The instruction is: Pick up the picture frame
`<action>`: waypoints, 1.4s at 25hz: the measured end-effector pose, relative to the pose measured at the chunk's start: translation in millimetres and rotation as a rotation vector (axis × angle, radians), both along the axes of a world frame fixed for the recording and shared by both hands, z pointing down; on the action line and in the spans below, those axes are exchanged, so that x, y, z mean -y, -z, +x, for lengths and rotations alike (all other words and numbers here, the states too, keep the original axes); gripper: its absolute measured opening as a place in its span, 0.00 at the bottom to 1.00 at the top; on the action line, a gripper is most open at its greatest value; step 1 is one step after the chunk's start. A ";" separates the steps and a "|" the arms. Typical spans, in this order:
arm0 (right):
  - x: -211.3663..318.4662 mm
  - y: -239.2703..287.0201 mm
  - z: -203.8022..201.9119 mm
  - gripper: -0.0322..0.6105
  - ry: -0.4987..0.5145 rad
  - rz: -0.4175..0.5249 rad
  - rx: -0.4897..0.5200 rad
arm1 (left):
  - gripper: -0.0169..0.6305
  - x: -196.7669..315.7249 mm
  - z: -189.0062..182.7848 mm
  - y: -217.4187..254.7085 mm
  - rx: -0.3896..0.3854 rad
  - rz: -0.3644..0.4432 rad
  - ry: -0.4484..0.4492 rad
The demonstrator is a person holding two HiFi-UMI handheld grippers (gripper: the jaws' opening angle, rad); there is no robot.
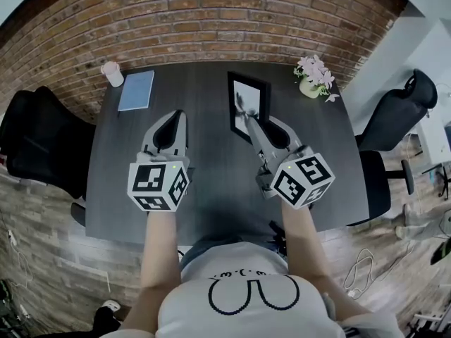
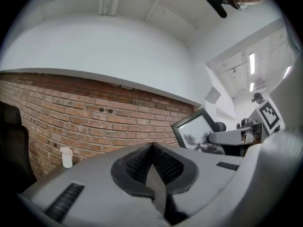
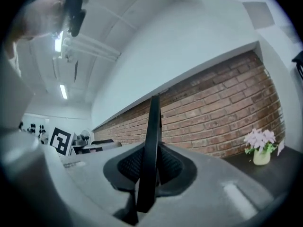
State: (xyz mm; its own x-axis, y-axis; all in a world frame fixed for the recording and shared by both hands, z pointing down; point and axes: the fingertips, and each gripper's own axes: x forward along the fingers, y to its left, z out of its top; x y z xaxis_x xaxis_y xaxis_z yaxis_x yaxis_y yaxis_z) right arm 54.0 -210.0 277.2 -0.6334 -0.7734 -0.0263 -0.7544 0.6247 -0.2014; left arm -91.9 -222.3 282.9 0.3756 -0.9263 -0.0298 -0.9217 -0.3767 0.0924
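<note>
The black picture frame (image 1: pixel 249 104) with a pale print stands upright over the dark table (image 1: pixel 204 189), lifted off its top. My right gripper (image 1: pixel 248 123) is shut on its near lower edge. In the right gripper view the frame (image 3: pixel 154 119) shows edge-on, pinched between the two pads of the right gripper (image 3: pixel 151 162). My left gripper (image 1: pixel 175 118) hovers to the left of the frame, apart from it, shut with nothing in it. In the left gripper view the left gripper (image 2: pixel 152 149) has its jaws together, and the frame (image 2: pixel 195 129) shows to the right.
A white cup (image 1: pixel 112 73) and a blue notebook (image 1: pixel 136 90) lie at the table's far left. A vase of pink flowers (image 1: pixel 315 76) stands at the far right. A brick wall (image 1: pixel 211 20) runs behind the table. Black office chairs (image 1: pixel 39 146) flank both sides.
</note>
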 end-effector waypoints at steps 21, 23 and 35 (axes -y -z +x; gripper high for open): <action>-9.6 29.9 3.0 0.11 -0.090 0.173 -0.096 | 0.02 -11.6 -2.5 39.7 0.051 0.153 0.032; -9.3 30.5 2.5 0.11 -0.092 0.175 -0.097 | 0.02 -11.3 -2.9 40.4 0.055 0.155 0.033; -6.2 25.7 -2.2 0.11 -0.089 0.171 -0.107 | 0.02 -8.1 -6.2 37.5 0.055 0.150 0.039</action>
